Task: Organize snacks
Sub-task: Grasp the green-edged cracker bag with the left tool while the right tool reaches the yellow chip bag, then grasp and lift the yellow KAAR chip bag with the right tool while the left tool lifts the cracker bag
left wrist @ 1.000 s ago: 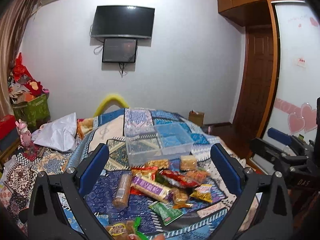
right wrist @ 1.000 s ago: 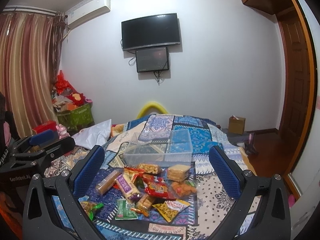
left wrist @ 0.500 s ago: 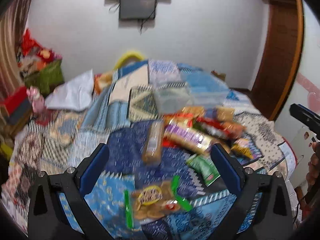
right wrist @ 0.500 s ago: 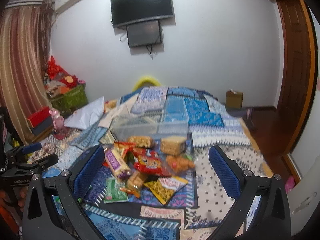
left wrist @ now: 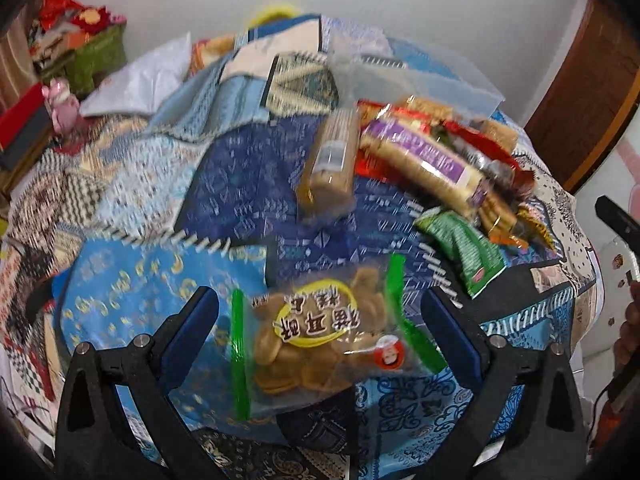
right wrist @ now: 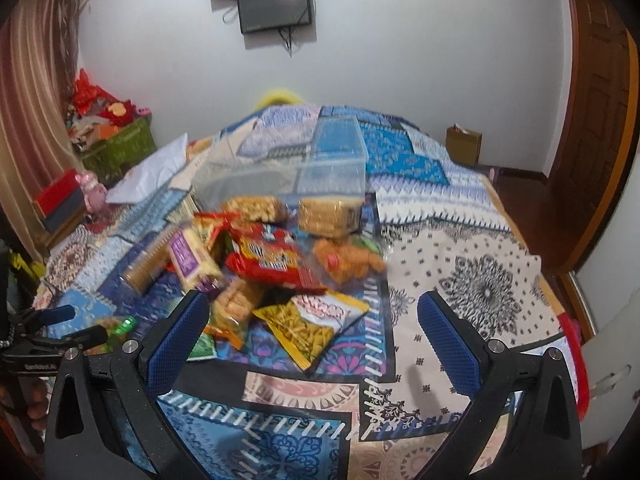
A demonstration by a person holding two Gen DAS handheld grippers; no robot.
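Several snack packs lie in a pile on a patterned bedspread (right wrist: 460,272). My left gripper (left wrist: 320,320) is open, its jaws on either side of a clear cookie bag with green edges (left wrist: 324,336). Beyond it lie a brown biscuit roll (left wrist: 330,160), a purple-labelled cracker pack (left wrist: 424,160) and a green pack (left wrist: 464,252). My right gripper (right wrist: 314,328) is open above the bed, just short of a yellow snack bag (right wrist: 312,320) and a red pack (right wrist: 268,260). A clear plastic bin (right wrist: 288,168) stands behind the pile.
A white bag (left wrist: 140,76) lies at the bed's left. A green basket of red items (right wrist: 120,144) stands by the curtain. A cardboard box (right wrist: 464,146) sits on the floor near the wooden door (right wrist: 592,100). A screen (right wrist: 276,4) hangs on the wall.
Both grippers have tilted down and moved closer to the snack pile. The left gripper now straddles the cookie bag; the right one has come near the yellow bag. Both stayed open.
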